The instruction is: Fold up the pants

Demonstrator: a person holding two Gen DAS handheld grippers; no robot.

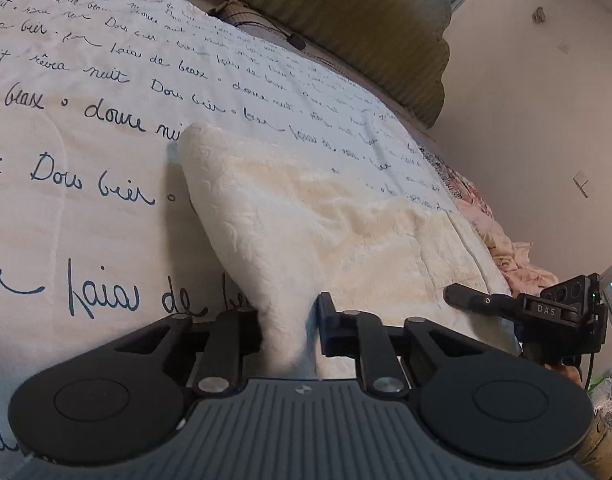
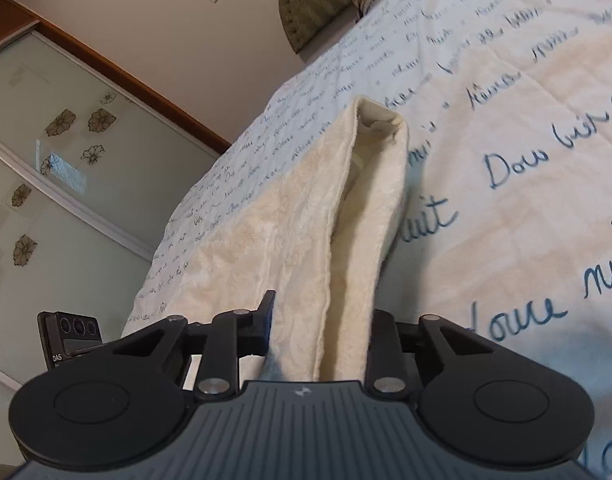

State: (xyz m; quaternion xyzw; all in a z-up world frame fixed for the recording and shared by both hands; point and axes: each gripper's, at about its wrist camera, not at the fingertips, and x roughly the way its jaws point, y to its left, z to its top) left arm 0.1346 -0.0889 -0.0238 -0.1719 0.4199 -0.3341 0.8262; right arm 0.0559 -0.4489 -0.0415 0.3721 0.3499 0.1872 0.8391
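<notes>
Cream fleece pants lie on a bed with a white cover printed with blue handwriting. My left gripper is shut on an edge of the pants, which rises between its fingers. In the right wrist view, my right gripper is shut on another part of the pants, whose fabric stands up in a folded ridge ahead of it. The right gripper also shows in the left wrist view, at the pants' right edge. The left gripper shows at the left of the right wrist view.
An olive striped headboard cushion runs along the bed's far end. Pink crumpled fabric lies at the bed's right side. A wardrobe with flower-patterned glass doors stands beside the bed. Walls close in behind.
</notes>
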